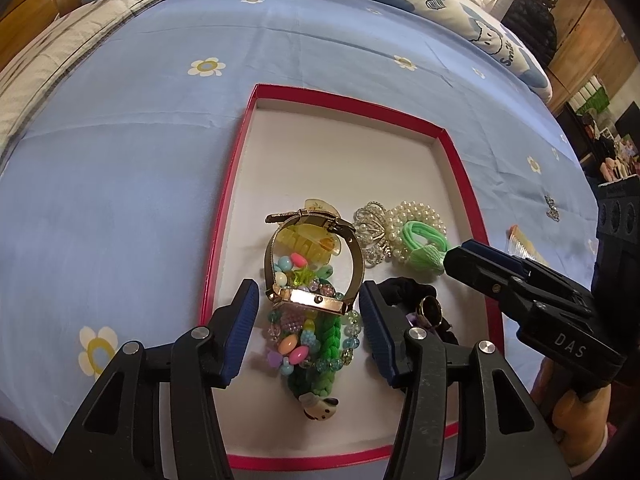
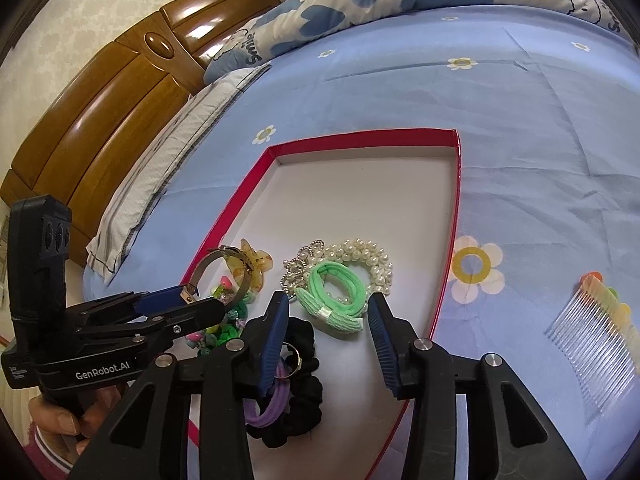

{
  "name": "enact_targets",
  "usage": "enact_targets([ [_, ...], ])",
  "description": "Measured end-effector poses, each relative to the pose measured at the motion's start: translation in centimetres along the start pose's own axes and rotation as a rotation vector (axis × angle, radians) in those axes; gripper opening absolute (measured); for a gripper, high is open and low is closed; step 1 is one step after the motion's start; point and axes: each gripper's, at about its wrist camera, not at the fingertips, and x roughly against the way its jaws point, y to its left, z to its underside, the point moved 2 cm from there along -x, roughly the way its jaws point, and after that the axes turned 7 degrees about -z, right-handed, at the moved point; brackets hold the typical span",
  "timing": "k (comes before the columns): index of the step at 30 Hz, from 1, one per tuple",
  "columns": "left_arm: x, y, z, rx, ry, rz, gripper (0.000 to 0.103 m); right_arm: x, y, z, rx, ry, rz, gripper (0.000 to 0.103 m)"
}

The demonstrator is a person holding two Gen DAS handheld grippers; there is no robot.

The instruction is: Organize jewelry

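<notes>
Both your grippers hang over the shallow red-rimmed box with a white floor [image 1: 236, 168] on the blue flowered bedsheet [image 1: 120, 184].

Your left gripper [image 1: 306, 312] has its blue pads apart either side of the gold mesh-band watch [image 1: 314, 258]; the watch stands on edge atop the heap of coloured bead bracelets [image 1: 304, 340], untouched by either pad. Your right gripper [image 2: 328, 330] is parted too, clamping nothing, above the mint-green hair tie [image 2: 336, 294] and beside the black scrunchie [image 2: 298, 380]. A clear plastic hair comb [image 2: 600, 340] lies outside on the sheet.
</notes>
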Motion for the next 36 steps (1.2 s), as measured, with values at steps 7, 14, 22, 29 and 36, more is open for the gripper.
enact_targets([
  [7,1.5,0.3,0.3,0.019,-0.029,0.015,0.06,1.6,0.2,0.0,-0.02,-0.035,-0.014,0.052],
  [14,4.6,1.5,2.2,0.115,-0.087,0.1,0.085,5.5,0.2,1.5,-0.092,-0.14,-0.109,0.075],
  [22,7.0,2.4,6.2,0.19,-0.134,0.145,0.092,9.1,-0.2,6.1,-0.184,-0.232,-0.183,0.083],
  [29,8.0,2.5,8.6,0.202,-0.141,0.123,0.092,11.2,-0.2,8.9,-0.191,-0.268,-0.185,0.083],
  [36,10.6,2.0,9.8,0.151,-0.198,0.046,0.092,13.3,1.2,9.9,-0.15,-0.295,-0.135,0.084],
])
